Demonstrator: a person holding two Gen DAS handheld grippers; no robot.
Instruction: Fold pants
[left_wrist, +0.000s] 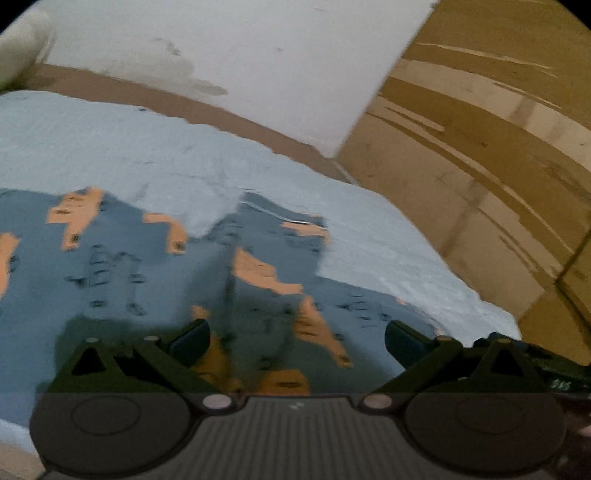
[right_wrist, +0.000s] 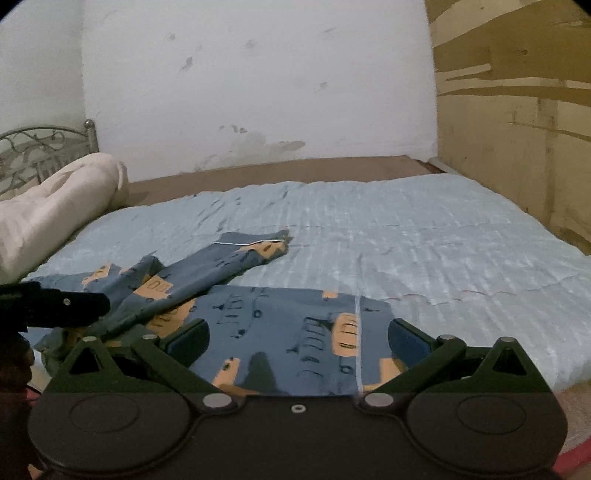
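Observation:
Blue pants with orange vehicle prints lie on the light blue bedspread, one leg angled away to the left and creased, the other leg flat toward me. My right gripper is open, low over the near flat leg and its white-trimmed hem. My left gripper is open just above the pants in the left wrist view. The left gripper also shows as a dark shape at the left edge of the right wrist view, beside the bunched part of the pants.
A white pillow lies at the bed's left with a metal headboard behind it. A white wall is at the back and a brown wooden wall at the right. Brown mattress edge shows beyond the bedspread.

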